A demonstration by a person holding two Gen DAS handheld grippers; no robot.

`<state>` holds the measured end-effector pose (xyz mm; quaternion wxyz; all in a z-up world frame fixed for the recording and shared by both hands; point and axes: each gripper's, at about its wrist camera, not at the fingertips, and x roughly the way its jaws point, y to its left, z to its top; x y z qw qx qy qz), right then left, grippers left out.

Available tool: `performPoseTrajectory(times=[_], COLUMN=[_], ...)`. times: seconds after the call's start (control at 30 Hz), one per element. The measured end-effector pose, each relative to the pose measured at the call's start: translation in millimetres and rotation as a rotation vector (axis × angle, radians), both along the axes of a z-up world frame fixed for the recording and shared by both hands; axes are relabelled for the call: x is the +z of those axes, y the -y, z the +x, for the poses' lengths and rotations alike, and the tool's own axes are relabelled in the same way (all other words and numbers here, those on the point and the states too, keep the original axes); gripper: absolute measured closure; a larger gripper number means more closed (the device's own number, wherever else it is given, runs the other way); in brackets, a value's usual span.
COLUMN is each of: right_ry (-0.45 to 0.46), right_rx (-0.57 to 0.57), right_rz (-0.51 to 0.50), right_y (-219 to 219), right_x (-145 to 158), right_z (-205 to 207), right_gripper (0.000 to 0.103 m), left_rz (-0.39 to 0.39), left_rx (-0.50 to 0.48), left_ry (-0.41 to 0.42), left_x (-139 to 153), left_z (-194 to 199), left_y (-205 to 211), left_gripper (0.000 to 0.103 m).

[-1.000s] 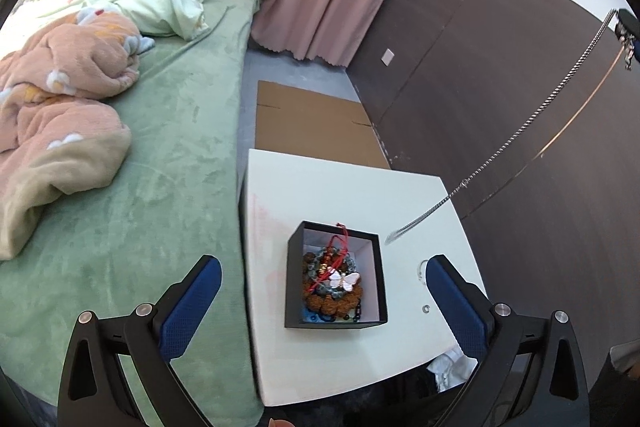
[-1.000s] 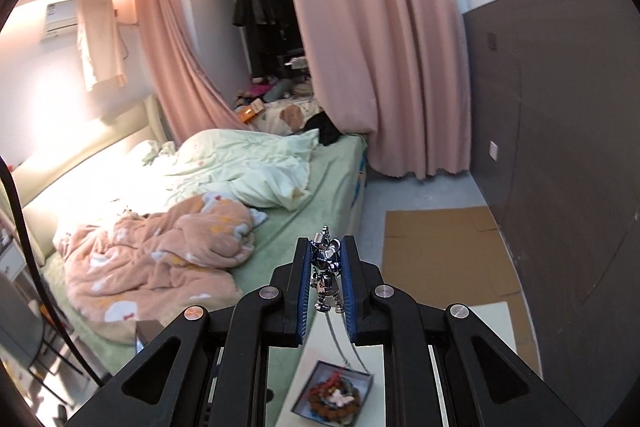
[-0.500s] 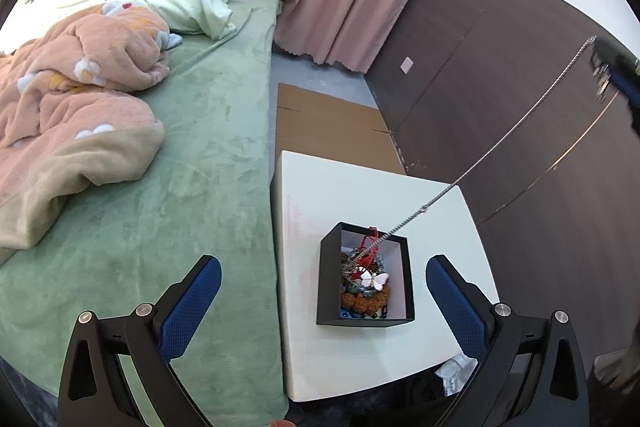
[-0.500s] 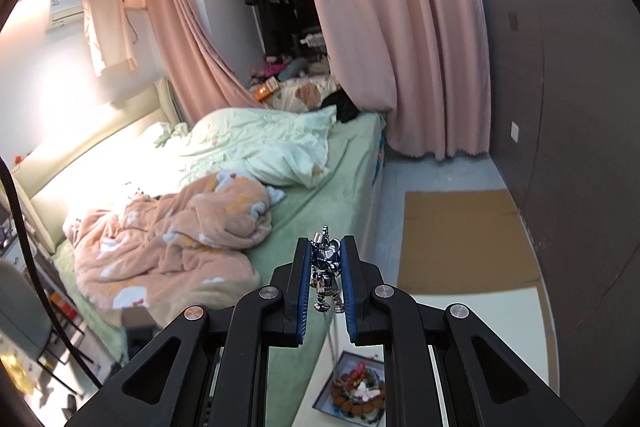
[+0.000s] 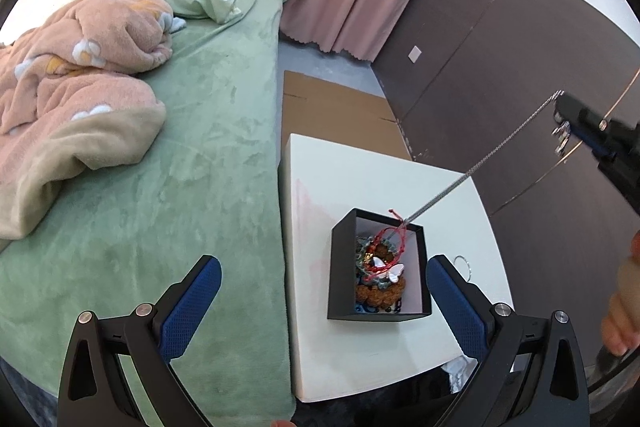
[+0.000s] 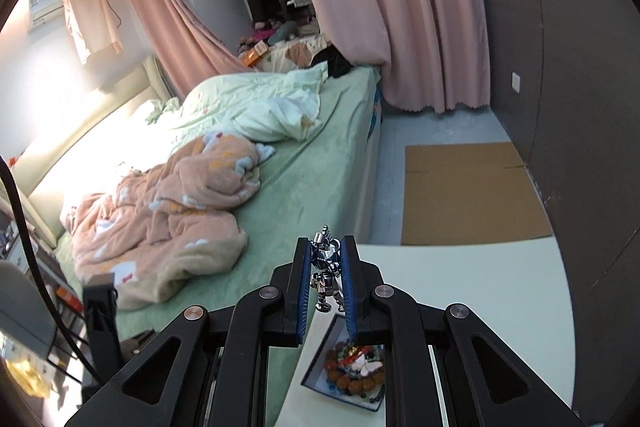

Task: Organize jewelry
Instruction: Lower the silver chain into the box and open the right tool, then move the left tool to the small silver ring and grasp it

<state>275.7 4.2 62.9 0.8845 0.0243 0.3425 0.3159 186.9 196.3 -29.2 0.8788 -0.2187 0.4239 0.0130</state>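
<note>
Lowered since a second ago: right tool (image 5: 576, 123), now closer to table (image 5: 360, 179); chain end then on bare table, now inside black box (image 5: 339, 267).

Left wrist view: left tool (image 5: 320, 291) spread wide, nothing between pads, poised over box. Silver chain (image 5: 480, 163) strung from right tool down into box, meeting red cord (image 5: 394, 239) atop beaded bracelets. Small ring (image 5: 462, 261) on table just beside box.

Right wrist view: right tool (image 6: 326, 267) clamped on silver figurine pendant (image 6: 326, 275). Box (image 6: 316, 377) visible below, on table (image 6: 460, 287) next to bed (image 6: 312, 179).
</note>
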Motion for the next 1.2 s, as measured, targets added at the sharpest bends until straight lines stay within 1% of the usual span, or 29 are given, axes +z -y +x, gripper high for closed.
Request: performPoseTrajectory(times=[0.1,0.23,0.37,0.47,0.5,0.53,0.6,0.7,0.77,0.9,1.0,1.13,1.17,1.2], right_ry=[-0.033,-0.095,-0.190,-0.236,-0.250,-0.261,-0.269,-0.273,-0.283,-0.307,-0.326,-0.335,-0.336,-0.339], right_rx=[0.013,0.006,0.021,0.037,0.042,0.041,0.023,-0.015,-0.025,-0.061,-0.096,-0.165,-0.175,-0.187], right_rz=[-0.016,-0.049,-0.100,-0.126,-0.133,-0.139,-0.137,-0.129,-0.103,-0.029,0.008,0.047,0.050,0.054], right_y=[-4,-5,-8,-10,-9,-7,0,16,25,58,80,118,123,130], right_x=[-21,-59,-96,-112,-117,-119,-121,-119,-117,-117,-120,-123,-123,-124], right_z=[3,13,24,26,27,26,25,25,26,22,21,17,16,16], right_gripper=[0.087,0.087,0.087,0.086,0.082,0.070,0.059,0.059,0.059,0.059,0.059,0.059,0.058,0.054], left_rz=[0.004,0.012,0.008,0.005,0.004,0.004,0.001,0.003,0.006,0.014,0.017,0.032,0.035,0.040], left_rx=[0.005,0.007,0.007,0.004,0.002,0.001,-0.002,-0.007,-0.015,-0.032,-0.042,-0.085,-0.097,-0.109], left_ry=[-0.009,-0.024,-0.037,-0.041,-0.044,-0.047,-0.052,-0.052,-0.049,-0.035,-0.024,-0.011,-0.008,-0.005], left_x=[-5,-11,-17,-21,-22,-24,-26,-26,-25,-19,-15,-9,-9,-8], left_z=[1,3,6,8,9,10,11,12,13,14,16,21,22,24], left_y=[-2,-3,-2,0,1,1,3,6,10,21,29,49,54,60], left_gripper=[0.001,0.001,0.001,0.001,0.001,0.001,0.001,0.001,0.001,0.001,0.001,0.001,0.001,0.001])
